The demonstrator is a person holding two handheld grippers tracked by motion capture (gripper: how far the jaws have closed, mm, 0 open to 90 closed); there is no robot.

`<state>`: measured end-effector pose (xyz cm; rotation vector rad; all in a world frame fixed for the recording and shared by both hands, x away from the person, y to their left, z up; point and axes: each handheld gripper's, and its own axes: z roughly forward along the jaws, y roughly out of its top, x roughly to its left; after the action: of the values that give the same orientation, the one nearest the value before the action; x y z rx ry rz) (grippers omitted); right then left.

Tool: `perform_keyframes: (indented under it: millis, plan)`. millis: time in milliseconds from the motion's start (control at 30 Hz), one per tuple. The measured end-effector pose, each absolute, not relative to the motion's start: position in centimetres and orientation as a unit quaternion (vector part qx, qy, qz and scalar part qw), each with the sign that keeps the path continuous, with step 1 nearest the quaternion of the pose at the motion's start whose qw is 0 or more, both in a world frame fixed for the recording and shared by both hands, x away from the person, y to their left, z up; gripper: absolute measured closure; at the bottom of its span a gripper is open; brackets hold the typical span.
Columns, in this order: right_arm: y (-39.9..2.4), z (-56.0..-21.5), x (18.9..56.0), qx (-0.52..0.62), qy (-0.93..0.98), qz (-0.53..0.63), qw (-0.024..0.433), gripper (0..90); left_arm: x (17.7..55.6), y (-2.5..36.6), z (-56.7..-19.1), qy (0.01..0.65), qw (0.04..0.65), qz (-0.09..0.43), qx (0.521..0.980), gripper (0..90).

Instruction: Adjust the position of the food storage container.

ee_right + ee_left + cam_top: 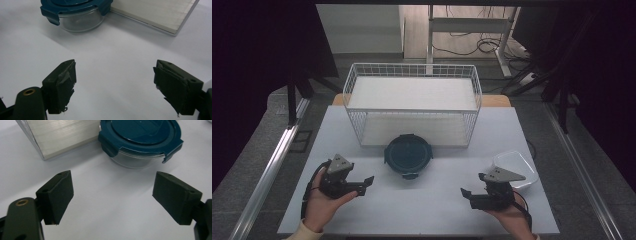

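Observation:
A round glass container with a dark blue clip-on lid (408,154) sits in the middle of the white table, just in front of the wire rack. My left gripper (366,184) rests low at the front left, held in a hand, jaws open and empty, facing the container (141,141). At the front right my right gripper (467,194) is open too, with nothing between its pads; the container (75,15) lies ahead and to its left.
A white wire basket rack (412,107) with two shelves stands at the back of the table (422,210). A clear plastic tub (517,167) lies at the right, just behind my right gripper. Dark walls flank both sides.

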<state>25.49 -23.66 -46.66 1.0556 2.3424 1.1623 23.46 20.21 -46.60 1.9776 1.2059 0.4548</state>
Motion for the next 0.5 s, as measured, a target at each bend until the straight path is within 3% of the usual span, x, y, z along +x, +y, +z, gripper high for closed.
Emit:
perform_keyframes:
  millis: [500]
  plan:
    - [-22.93,-47.28,25.74,0.371,0.826,0.393,0.159,17.6,23.47,19.86,-46.54,0.452,0.369,0.182,0.791,25.2]
